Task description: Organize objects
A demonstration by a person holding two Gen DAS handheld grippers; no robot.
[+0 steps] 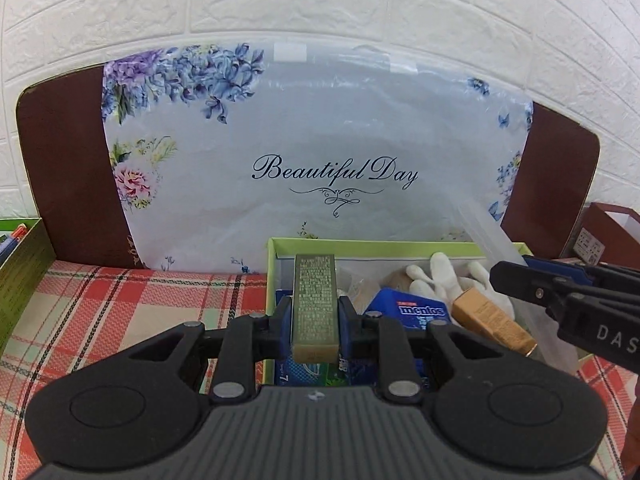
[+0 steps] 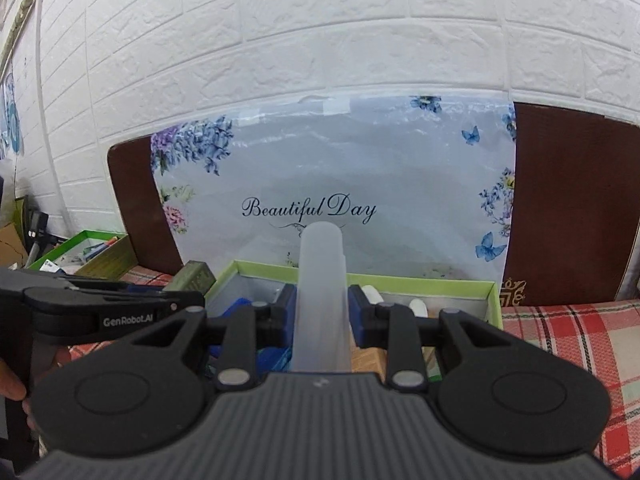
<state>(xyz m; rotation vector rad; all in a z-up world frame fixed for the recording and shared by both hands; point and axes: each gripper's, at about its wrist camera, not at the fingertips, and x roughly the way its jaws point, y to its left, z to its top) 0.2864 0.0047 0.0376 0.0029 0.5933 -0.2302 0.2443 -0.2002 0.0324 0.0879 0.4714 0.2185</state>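
My left gripper (image 1: 315, 312) is shut on a slim olive-green box (image 1: 314, 304) with fine print, held above the left end of a light-green tray (image 1: 360, 245). In the tray lie a blue Mentos pack (image 1: 416, 312), white gloves (image 1: 448, 280) and a tan box (image 1: 492, 322). My right gripper (image 2: 322, 312) is shut on a translucent white plastic tube (image 2: 322, 280), held over the same tray (image 2: 440, 280). The right gripper shows in the left wrist view (image 1: 560, 296) with the clear tube (image 1: 484, 236). The left gripper (image 2: 120, 308) and the olive box (image 2: 198, 274) show at left in the right wrist view.
A floral "Beautiful Day" bag (image 1: 336, 152) leans on a brown board (image 1: 68, 168) against the white brick wall. A second green tray (image 2: 88, 252) with pens stands at far left. A dark red paper bag (image 1: 608, 232) stands at right. A plaid cloth (image 1: 140, 308) covers the table.
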